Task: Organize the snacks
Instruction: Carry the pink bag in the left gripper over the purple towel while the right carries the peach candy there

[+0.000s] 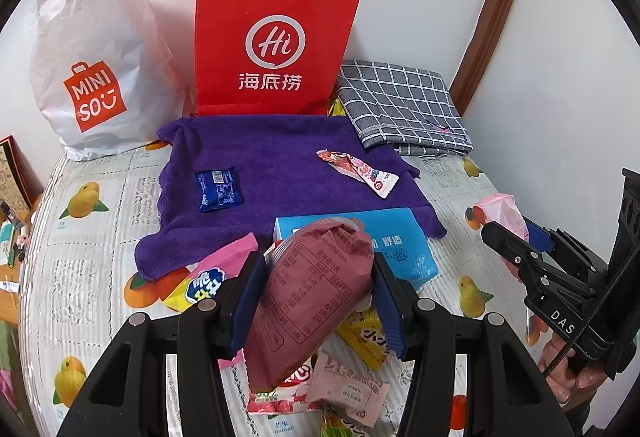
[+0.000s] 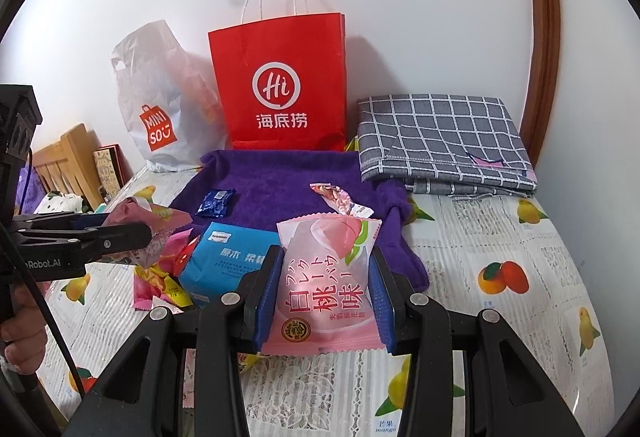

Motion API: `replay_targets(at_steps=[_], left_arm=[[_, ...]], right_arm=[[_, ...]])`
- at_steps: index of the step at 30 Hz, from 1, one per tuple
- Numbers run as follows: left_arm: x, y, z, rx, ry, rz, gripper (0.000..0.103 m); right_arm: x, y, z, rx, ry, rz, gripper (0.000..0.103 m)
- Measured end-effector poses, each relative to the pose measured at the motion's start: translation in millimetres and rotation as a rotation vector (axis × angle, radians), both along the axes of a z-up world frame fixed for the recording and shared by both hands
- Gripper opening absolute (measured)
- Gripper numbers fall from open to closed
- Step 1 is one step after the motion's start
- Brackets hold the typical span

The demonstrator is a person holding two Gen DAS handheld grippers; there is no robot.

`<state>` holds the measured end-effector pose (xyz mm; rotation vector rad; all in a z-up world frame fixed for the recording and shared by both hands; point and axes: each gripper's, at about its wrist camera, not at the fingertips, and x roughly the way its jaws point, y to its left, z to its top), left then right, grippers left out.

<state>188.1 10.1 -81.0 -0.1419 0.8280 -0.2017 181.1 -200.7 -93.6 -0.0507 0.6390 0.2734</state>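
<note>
Left wrist view first: the left gripper is clamped on a maroon snack pouch, nutrition table facing the camera, blue pads pressed against both its sides. The pouch is held up above a loose pile of snack packets lying on the fruit-print tablecloth, on the near side of the purple towel. A light blue tissue pack is seen at the towel's near edge, partly hidden behind the pouch.

On the towel itself two items are laid out well apart: a dark blue snack packet toward its left side and a long red-and-white candy wrapper toward its right.

In the right wrist view, the right gripper is closed on a pink peach-flavour snack packet, held upright with the printed front showing, in front of the towel's near right corner.

Behind the towel, against the wall, a red Haidilao paper bag is stood upright, with a white Miniso plastic bag beside it to the left. A folded grey checked cloth is lying just right of the towel's far corner. A hand can be made out on the right gripper's handle.
</note>
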Motion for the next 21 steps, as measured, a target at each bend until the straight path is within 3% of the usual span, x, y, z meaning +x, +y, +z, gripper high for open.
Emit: replay_targets(at_steps=[11, 21], left_arm=[[34, -2, -2, 0.025, 0.024, 0.001, 0.050], [71, 13, 16, 0.042, 0.002, 0.018, 0.050]], right_arm=[[39, 6, -2, -0.015, 0.012, 0.015, 0.041], [87, 35, 12, -0.077, -0.018, 0.056, 0.041]])
